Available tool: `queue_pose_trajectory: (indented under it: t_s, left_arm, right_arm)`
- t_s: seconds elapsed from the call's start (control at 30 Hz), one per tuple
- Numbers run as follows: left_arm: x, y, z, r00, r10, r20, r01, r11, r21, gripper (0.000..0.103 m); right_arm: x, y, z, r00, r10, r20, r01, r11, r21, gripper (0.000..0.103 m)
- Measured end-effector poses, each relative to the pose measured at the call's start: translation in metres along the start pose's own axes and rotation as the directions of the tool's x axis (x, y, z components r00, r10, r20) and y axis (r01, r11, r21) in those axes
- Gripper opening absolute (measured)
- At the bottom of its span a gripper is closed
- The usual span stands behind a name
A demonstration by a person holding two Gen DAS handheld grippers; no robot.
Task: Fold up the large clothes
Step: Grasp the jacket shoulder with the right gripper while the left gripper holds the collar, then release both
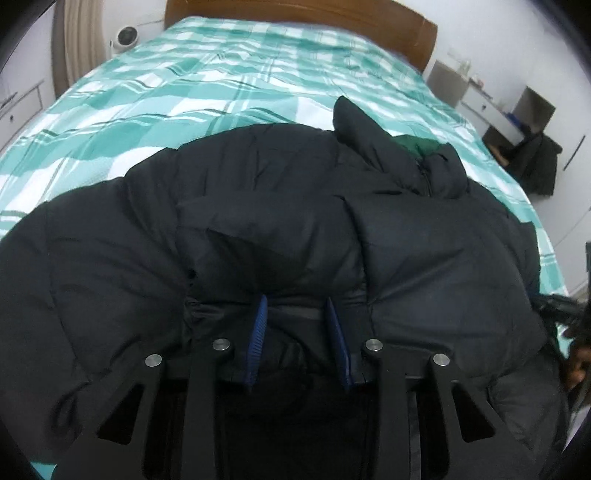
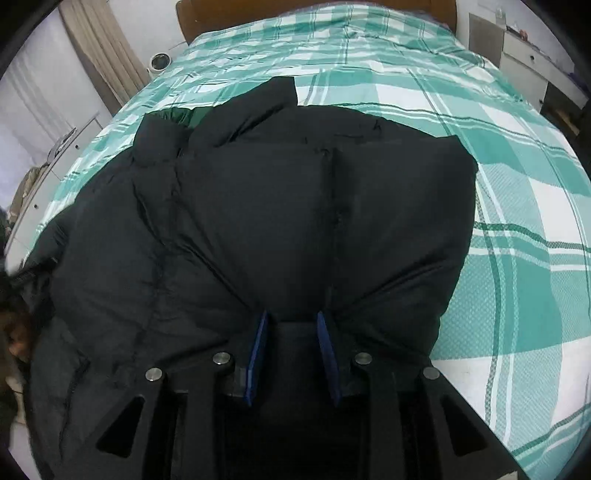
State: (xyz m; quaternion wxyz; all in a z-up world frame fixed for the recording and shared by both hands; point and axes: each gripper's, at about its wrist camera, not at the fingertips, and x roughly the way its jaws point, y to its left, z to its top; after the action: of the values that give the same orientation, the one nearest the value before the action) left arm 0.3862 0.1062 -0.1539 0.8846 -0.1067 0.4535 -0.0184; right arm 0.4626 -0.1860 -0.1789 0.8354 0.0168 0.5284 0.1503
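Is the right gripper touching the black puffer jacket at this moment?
Touching. In the right wrist view, the right gripper has jacket fabric bunched between its blue pads, puckering at the pinch.

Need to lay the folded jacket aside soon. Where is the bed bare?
Bare checked sheet lies between the black jacket and the headboard, and on the jacket's right in the right wrist view. The near end is crowded: both grippers pinch the jacket's hem.

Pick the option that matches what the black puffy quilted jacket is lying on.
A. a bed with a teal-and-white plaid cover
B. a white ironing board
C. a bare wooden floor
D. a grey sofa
A: the black puffy quilted jacket is spread over the teal-and-white plaid bed cover, with a brown wooden headboard at the far end.
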Motion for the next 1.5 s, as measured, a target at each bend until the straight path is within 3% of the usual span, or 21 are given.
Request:
queue_pose_trajectory:
  t_s: [0.17,0.27,0.37,0.43,0.6,0.77,0.83,0.9,1.0,1.03,1.1,1.13,1.17,1.2,1.27,1.37,1.5]
  left_arm:
    - [0.003,-0.005,-0.005,1.000,0.014,0.019,-0.014,1.000,0.026,0.035]
    - [0.002,0.002,-0.009,0.999,-0.007,0.042,0.007,1.000,0.008,0.035]
    - [0.004,0.001,-0.012,0.998,-0.014,0.059,0.013,1.000,0.005,0.035]
    - [0.004,0.002,-0.013,0.998,-0.017,0.065,0.017,1.000,0.003,0.035]
    - [0.006,0.005,-0.016,0.996,-0.033,0.077,0.034,0.999,-0.009,0.035]
    - [0.006,0.005,-0.018,0.996,-0.032,0.088,0.033,0.999,-0.008,0.035]
    - [0.006,0.005,-0.018,0.996,-0.029,0.087,0.030,1.000,-0.005,0.035]
    - [0.006,0.004,-0.018,0.996,-0.026,0.085,0.026,1.000,0.001,0.034]
    - [0.004,0.005,-0.015,0.997,-0.031,0.075,0.031,1.000,0.000,0.036]
    - [0.002,0.006,-0.014,0.997,-0.037,0.066,0.037,0.999,0.001,0.037]
    - [-0.010,0.005,-0.013,0.997,-0.055,0.061,0.055,0.998,-0.003,0.054]
    - [-0.022,0.005,-0.015,0.994,-0.072,0.080,0.073,0.997,-0.009,0.061]
    - [-0.035,0.005,-0.019,0.991,-0.080,0.106,0.082,0.997,-0.013,0.075]
    - [-0.053,0.005,-0.027,0.986,-0.084,0.144,0.087,0.996,-0.013,0.085]
    - [-0.079,0.006,-0.042,0.978,-0.098,0.183,0.100,0.995,-0.004,0.091]
    - [-0.114,0.013,-0.074,0.975,-0.115,0.191,0.115,0.993,0.012,0.091]
    - [-0.147,0.034,-0.118,0.984,-0.061,0.166,0.064,0.998,-0.013,0.091]
  right_arm:
    - [-0.038,-0.011,0.031,0.986,-0.070,0.150,0.073,0.997,-0.013,0.030]
    - [-0.031,-0.035,0.055,0.975,-0.094,0.200,0.080,0.994,0.076,0.031]
    - [0.012,-0.057,0.057,0.987,-0.116,0.110,0.099,0.984,0.147,0.030]
    - [0.038,-0.063,0.053,0.994,-0.086,0.062,0.074,0.982,0.175,0.030]
    - [0.019,-0.046,0.053,0.985,-0.157,0.074,0.146,0.979,0.140,0.031]
    - [-0.036,-0.006,0.027,0.990,-0.073,0.117,0.071,0.997,0.023,0.034]
    - [-0.031,0.008,0.011,0.997,-0.045,0.061,0.046,0.999,-0.022,0.037]
    - [-0.004,0.012,-0.004,0.997,-0.068,-0.022,0.067,0.997,-0.049,0.037]
    - [0.002,0.007,-0.005,0.998,-0.063,-0.005,0.063,0.998,-0.005,0.037]
    - [-0.003,0.006,-0.004,0.998,-0.065,-0.001,0.065,0.998,0.025,0.037]
    - [-0.022,0.008,-0.006,0.997,-0.068,0.036,0.066,0.996,0.056,0.041]
    - [-0.037,0.011,-0.009,0.995,-0.061,0.074,0.057,0.997,0.055,0.058]
    - [-0.051,0.014,-0.014,0.992,-0.055,0.110,0.050,0.998,0.046,0.078]
    - [-0.069,0.019,-0.022,0.987,-0.048,0.156,0.044,0.999,0.028,0.085]
    - [-0.103,0.029,-0.046,0.971,-0.045,0.233,0.050,0.999,-0.016,0.088]
    - [-0.134,0.040,-0.089,0.952,-0.057,0.300,0.075,0.996,-0.049,0.088]
    - [-0.144,0.053,-0.144,0.943,-0.064,0.327,0.092,0.993,-0.070,0.088]
